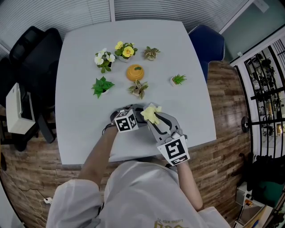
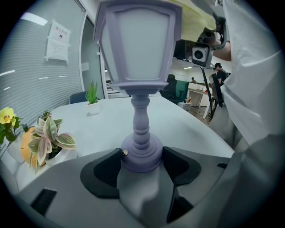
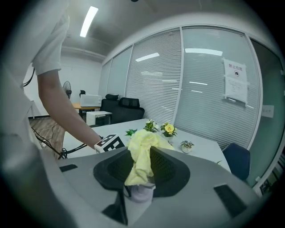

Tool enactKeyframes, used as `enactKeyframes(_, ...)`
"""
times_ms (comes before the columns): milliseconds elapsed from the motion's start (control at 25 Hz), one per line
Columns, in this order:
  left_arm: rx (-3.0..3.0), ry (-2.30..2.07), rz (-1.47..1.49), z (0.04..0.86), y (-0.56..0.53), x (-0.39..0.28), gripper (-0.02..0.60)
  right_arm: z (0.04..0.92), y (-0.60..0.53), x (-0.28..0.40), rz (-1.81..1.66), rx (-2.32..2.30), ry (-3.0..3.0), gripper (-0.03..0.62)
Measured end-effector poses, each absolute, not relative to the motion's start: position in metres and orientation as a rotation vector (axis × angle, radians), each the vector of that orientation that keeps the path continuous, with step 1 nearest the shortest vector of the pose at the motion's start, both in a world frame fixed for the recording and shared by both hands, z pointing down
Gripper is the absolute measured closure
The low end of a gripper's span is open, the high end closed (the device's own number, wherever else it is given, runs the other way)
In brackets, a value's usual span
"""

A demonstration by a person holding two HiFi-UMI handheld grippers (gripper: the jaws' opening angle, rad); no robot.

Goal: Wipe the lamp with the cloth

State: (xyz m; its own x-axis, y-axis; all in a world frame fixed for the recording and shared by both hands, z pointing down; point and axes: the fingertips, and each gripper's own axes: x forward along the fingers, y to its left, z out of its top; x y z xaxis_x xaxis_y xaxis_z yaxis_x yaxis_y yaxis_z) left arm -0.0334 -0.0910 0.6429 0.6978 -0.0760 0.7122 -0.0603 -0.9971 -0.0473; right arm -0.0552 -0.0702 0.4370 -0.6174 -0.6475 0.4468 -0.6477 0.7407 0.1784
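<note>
While your left gripper [image 2: 141, 165] clamps the lamp [image 2: 139, 49] by its base, your right gripper [image 3: 140, 173] pinches the yellow cloth [image 3: 141, 151]. The cloth meets the lamp's top.

A grey table [image 1: 80, 124] stands on wood floor [image 1: 231, 147] beside window blinds [image 1: 156, 9], a black chair [image 1: 31, 49] and a blue chair [image 1: 207, 44].

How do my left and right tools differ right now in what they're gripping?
The left tool is shut on the round base of the purple lamp, holding it upright. The right tool is shut on a bunched yellow cloth. The lamp looks rigid, while the cloth hangs limp. Both tools are loaded and close together.
</note>
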Motion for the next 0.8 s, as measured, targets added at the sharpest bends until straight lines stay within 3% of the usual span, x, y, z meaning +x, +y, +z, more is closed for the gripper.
enactKeyframes(800, -2.877, 0.121, -1.204, 0.643, -0.092, -0.033, 0.278, 0.442, -0.081, -0.074, -0.181, 0.890, -2.328, 0.468)
